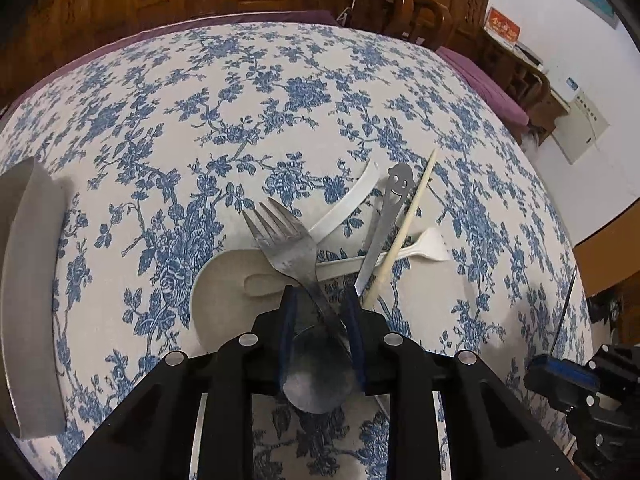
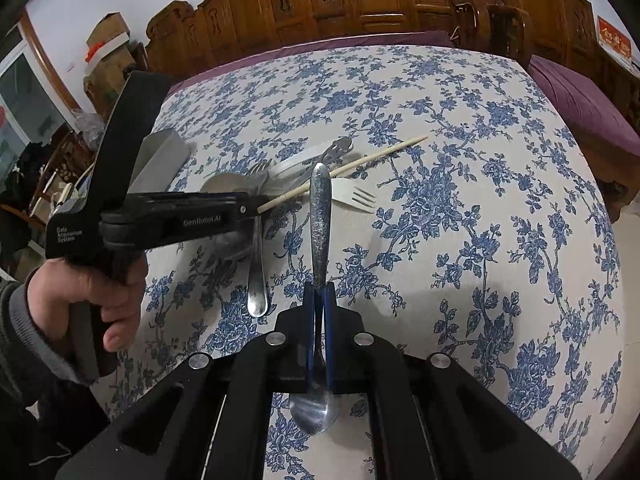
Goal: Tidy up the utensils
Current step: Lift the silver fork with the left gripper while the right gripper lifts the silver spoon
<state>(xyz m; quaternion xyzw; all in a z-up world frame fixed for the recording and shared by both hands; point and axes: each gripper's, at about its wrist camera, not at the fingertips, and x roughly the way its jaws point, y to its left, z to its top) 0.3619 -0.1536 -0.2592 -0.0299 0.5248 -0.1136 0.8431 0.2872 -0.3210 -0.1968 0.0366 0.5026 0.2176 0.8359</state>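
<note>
Utensils mostly sit jumbled at my left gripper's (image 1: 322,300) twelve o'clock: metal fork (image 1: 286,240), white fork (image 1: 428,246), chopstick (image 1: 404,232). Its fingers straddle the fork's handle, not visibly clamped. My right gripper (image 2: 319,296) pinches a metal spoon (image 2: 320,216). Sorting has barely begun, I judge.

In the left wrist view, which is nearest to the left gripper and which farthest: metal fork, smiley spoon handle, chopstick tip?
1. Metal fork: just ahead of the left gripper, slightly left.
2. Smiley spoon handle: farther, ahead right.
3. Chopstick tip: farthest, right.

tablecloth (image 1: 240,92): white, blue floral; fork (image 2: 354,196): white; spoon (image 2: 320,216): silver
</note>
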